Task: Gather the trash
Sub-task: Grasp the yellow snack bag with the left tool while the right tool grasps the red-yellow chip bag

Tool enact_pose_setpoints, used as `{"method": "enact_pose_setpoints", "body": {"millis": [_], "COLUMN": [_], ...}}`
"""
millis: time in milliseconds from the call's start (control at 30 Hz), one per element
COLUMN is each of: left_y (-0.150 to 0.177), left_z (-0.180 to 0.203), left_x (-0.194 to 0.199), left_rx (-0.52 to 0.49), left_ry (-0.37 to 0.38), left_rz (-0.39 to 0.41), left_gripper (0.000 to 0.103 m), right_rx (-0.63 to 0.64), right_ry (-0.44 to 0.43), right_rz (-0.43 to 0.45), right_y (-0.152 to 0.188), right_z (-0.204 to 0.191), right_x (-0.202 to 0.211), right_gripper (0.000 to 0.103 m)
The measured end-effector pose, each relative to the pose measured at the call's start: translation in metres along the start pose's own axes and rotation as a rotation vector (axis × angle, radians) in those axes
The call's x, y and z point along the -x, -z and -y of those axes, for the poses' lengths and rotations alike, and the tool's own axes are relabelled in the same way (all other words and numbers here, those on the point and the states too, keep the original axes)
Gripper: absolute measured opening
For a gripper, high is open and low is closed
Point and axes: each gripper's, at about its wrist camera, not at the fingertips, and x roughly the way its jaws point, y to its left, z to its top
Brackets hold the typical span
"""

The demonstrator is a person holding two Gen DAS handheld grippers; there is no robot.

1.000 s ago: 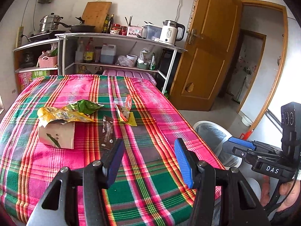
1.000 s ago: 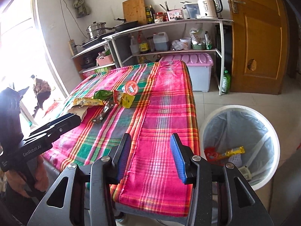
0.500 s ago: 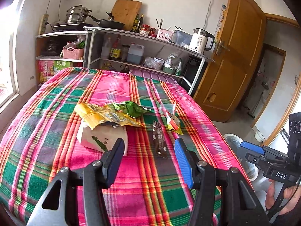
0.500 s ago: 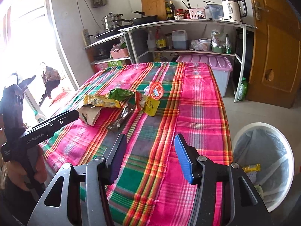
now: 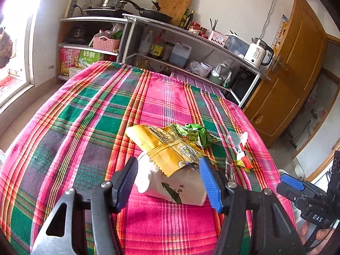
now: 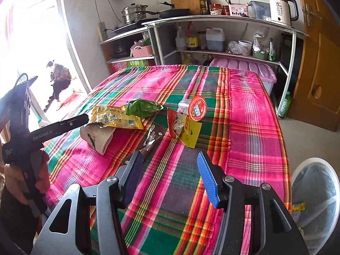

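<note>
Trash lies in a cluster on the plaid tablecloth [image 5: 89,110]: a crushed paper cup [image 5: 174,188], a yellow wrapper [image 5: 163,146] lying on it, a green wrapper [image 5: 194,132], a dark brown wrapper [image 6: 152,138], and a red and yellow packet [image 6: 184,127] with a small clear cup with a red lid [image 6: 194,107]. My left gripper [image 5: 169,183] is open, its jaws on either side of the paper cup. My right gripper [image 6: 169,177] is open and empty over the tablecloth, short of the brown wrapper. The white trash bin [image 6: 316,199] stands on the floor at the right.
A metal shelf unit [image 5: 191,48] with pots, bottles and a kettle [image 5: 258,52] stands behind the table. A pink storage box [image 6: 244,68] sits under it. A wooden door [image 5: 297,68] is at the right. A doorway with a person outside [image 6: 60,78] is at the left.
Both grippers have moved forward toward the trash cluster. My left gripper has swung left and closed in until its jaws flank the paper cup. The bin has slid to the right edge of the right view.
</note>
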Motion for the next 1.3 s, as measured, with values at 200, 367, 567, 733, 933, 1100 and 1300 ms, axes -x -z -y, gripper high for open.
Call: {"method": "enact_pose_setpoints", "body": {"millis": [200,367,567,733,933,1100,1300], "left_y": [-0.013,-0.019,-0.022,-0.023,-0.027,-0.030,-0.030], "left_z": [-0.005,-0.006,-0.006,-0.007,-0.002,0.009,0.013], "left_x": [-0.020,-0.031,-0.040,-0.044,-0.049,-0.040,-0.039], "left_rx": [0.020,0.011,0.008,0.011,0.001,-0.057,-0.077], "left_ry": [0.024,0.028,0.028,0.016,0.026,0.018,0.018], "left_rz": [-0.039,-0.050,-0.068,-0.072,-0.076,-0.025,-0.024], "left_gripper": [0.063,0.064,0.064,0.064,0.063,0.050,0.028], "right_rx": [0.019,0.019,0.010,0.012,-0.069,-0.058,-0.061], "right_ry": [0.004,0.012,0.026,0.038,0.059,0.068,0.058], "right_rz": [-0.021,-0.045,-0.060,-0.055,-0.097,-0.080,-0.068], "right_y": [-0.011,-0.016,-0.021,-0.027,-0.029,-0.030,-0.028], "right_z": [-0.001,0.002,0.006,0.007,0.020,0.020,0.019], "right_x": [-0.026,-0.047,-0.065,-0.070,-0.081,-0.075,-0.069], "right_gripper": [0.056,0.057,0.057,0.057,0.055,0.030,0.024]}}
